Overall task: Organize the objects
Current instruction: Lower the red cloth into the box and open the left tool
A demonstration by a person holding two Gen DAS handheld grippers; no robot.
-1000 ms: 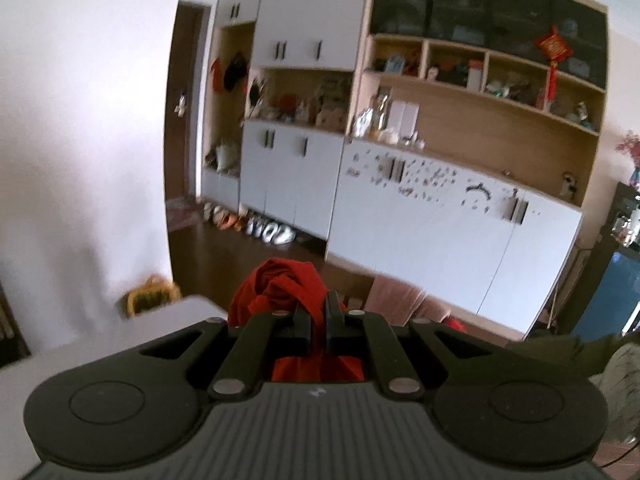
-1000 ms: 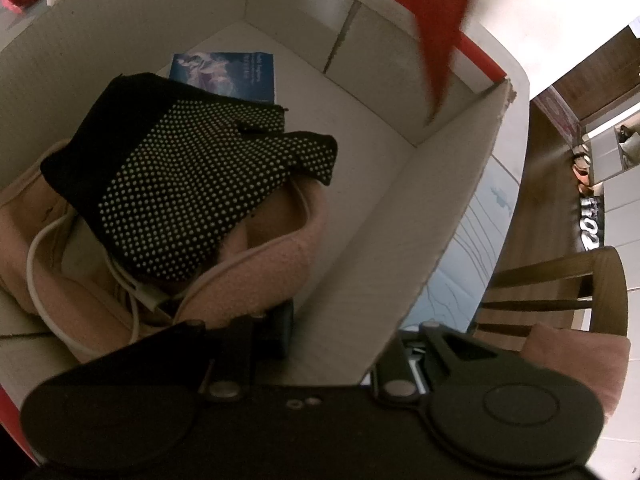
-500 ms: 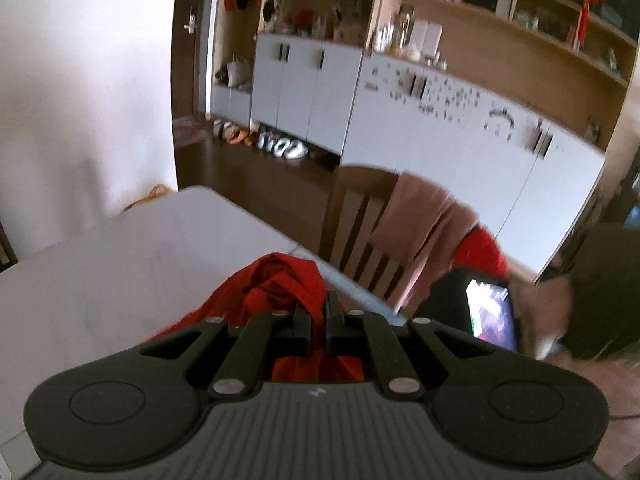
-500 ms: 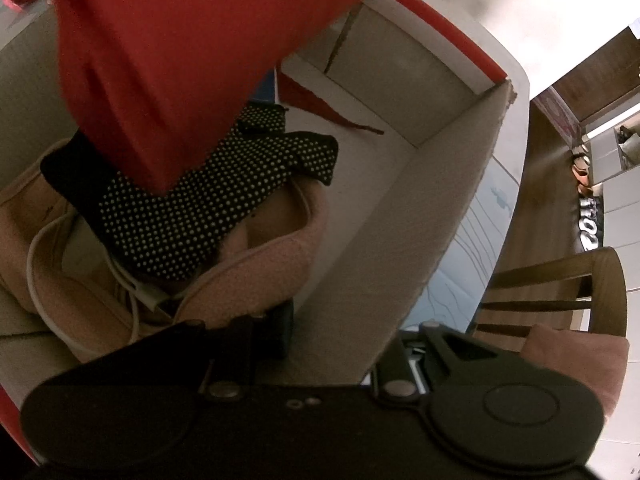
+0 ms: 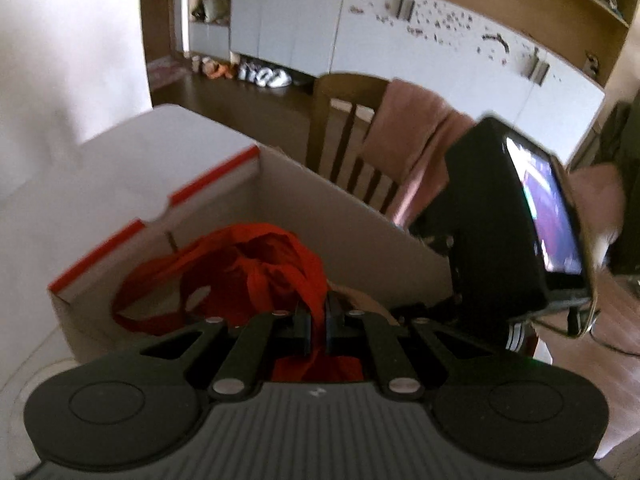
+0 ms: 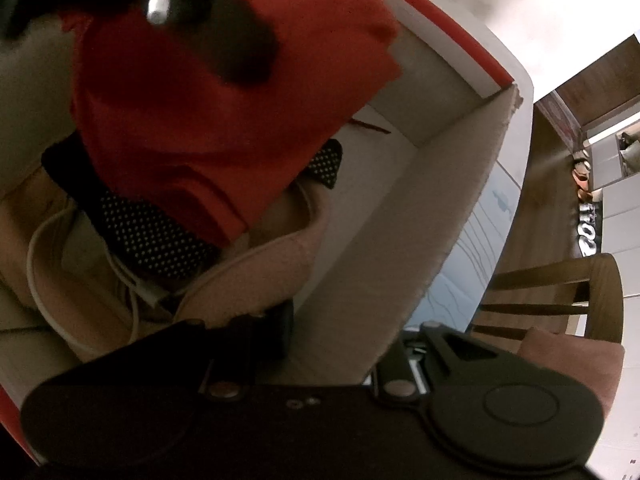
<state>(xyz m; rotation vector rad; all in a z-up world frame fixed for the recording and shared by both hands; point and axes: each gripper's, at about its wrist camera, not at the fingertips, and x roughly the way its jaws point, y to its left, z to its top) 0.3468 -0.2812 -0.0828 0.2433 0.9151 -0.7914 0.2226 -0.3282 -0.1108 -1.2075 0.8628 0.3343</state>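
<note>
Lowered into the box (image 5: 352, 216), red cloth (image 5: 256, 264) stays clamped in left jaws; right jaws grip the box wall.

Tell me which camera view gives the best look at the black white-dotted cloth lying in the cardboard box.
The right wrist view: the black white-dotted cloth lies in plain sight on pink fabric in the cardboard box, partly under the red garment. In the left wrist view the red garment hides it.

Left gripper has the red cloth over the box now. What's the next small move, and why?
Probably ease the left gripper a little lower, then open it. It is shut on the red cloth, which hangs inside the cardboard box above the dotted black garment. The right gripper clamps the box wall, steadying it.
</note>
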